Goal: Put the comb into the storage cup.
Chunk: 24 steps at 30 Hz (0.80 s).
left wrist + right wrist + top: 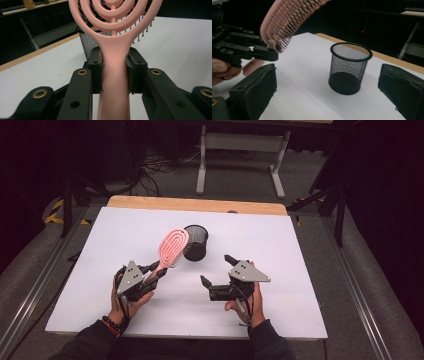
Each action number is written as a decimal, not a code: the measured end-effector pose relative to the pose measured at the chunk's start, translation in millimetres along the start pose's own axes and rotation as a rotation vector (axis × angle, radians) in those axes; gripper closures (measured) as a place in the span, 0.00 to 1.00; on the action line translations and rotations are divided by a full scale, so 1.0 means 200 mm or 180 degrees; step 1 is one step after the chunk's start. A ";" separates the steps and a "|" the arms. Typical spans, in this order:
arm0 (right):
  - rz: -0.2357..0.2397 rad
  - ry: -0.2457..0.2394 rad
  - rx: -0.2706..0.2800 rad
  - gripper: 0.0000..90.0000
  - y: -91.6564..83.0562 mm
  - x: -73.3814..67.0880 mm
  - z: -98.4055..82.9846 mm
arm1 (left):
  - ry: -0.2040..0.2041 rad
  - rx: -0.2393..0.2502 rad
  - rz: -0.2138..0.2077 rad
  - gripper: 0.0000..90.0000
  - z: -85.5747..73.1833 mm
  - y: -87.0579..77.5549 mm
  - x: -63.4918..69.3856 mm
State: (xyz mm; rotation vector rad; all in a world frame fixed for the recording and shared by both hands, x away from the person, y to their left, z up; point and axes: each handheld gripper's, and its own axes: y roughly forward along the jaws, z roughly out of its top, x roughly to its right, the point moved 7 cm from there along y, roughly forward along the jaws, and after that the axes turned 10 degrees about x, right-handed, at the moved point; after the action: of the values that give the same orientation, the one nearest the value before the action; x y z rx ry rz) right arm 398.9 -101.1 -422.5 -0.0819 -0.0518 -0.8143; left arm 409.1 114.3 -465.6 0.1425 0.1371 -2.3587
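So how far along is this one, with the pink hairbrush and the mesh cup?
Done: the left gripper has its jaws clamped on the handle of the pink hairbrush, lifted off the white table. In hand: the brush head hangs tilted beside the black mesh cup. Left: likely getting the brush into the empty cup. The right gripper is open, holding nothing.

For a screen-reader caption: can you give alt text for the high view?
The left gripper holds a pink hairbrush by its handle, head raised beside a black mesh cup on a white table. The right gripper, open and empty, is nearby.
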 end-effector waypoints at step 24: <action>0.0030 0.0289 0.0047 0.07 0.13 -0.12 0.07 | 0.0201 -0.0011 -0.0082 0.78 -0.01 0.14 0.20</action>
State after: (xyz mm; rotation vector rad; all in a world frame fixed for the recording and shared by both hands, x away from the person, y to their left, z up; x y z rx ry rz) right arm 401.1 -65.1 -412.7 -0.0313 0.0284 -0.8073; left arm 399.9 67.4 -474.6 0.2146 0.1746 -2.3805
